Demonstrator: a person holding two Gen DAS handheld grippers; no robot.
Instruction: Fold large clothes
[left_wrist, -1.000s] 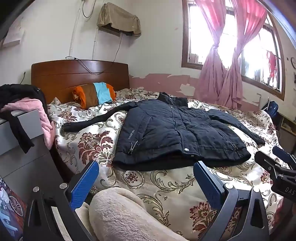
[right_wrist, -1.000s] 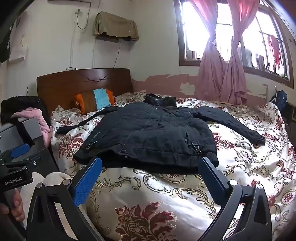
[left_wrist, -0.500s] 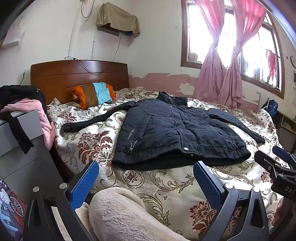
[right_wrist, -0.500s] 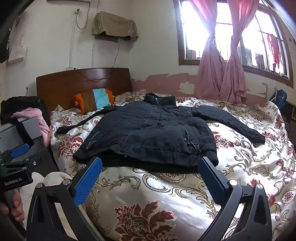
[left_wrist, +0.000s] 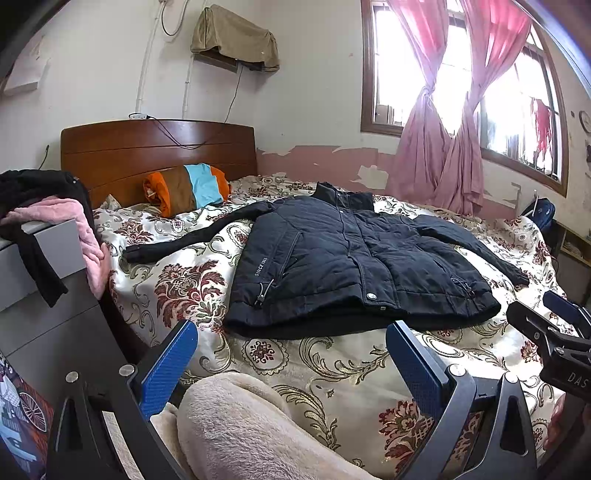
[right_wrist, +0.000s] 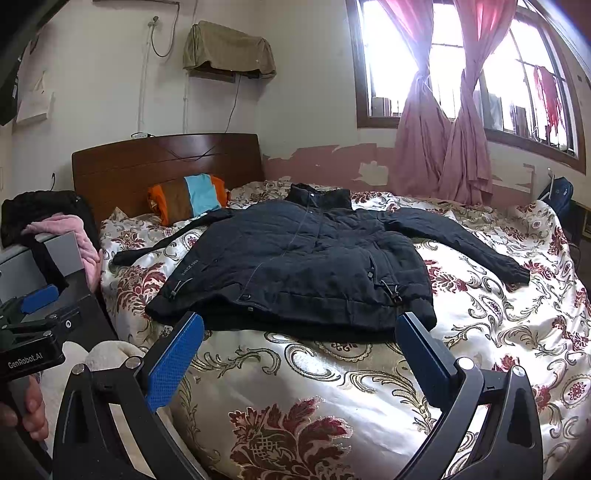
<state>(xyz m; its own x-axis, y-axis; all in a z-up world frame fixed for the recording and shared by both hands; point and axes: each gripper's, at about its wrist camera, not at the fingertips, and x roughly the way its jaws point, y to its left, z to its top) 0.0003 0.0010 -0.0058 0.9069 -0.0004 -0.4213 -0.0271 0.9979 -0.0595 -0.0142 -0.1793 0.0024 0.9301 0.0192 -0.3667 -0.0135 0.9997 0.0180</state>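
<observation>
A black quilted jacket (left_wrist: 351, 258) lies flat, front up, on the floral bedspread (left_wrist: 184, 288), both sleeves spread out to the sides. It also shows in the right wrist view (right_wrist: 295, 266). My left gripper (left_wrist: 291, 365) is open and empty, held short of the jacket's hem at the foot of the bed. My right gripper (right_wrist: 299, 354) is open and empty, also just short of the hem. The right gripper's tip shows at the right edge of the left wrist view (left_wrist: 554, 332). The left gripper shows at the left edge of the right wrist view (right_wrist: 33, 325).
A striped orange, brown and blue pillow (left_wrist: 184, 188) lies by the wooden headboard (left_wrist: 159, 147). A grey cabinet (left_wrist: 40, 295) with black and pink clothes stands left of the bed. A beige fleece (left_wrist: 236, 424) lies below the left gripper. Pink curtains (left_wrist: 443, 140) hang at the window.
Both views have edged slightly; the jacket sits a touch lower in frame. Both grippers stay open and nothing on the bed has moved.
</observation>
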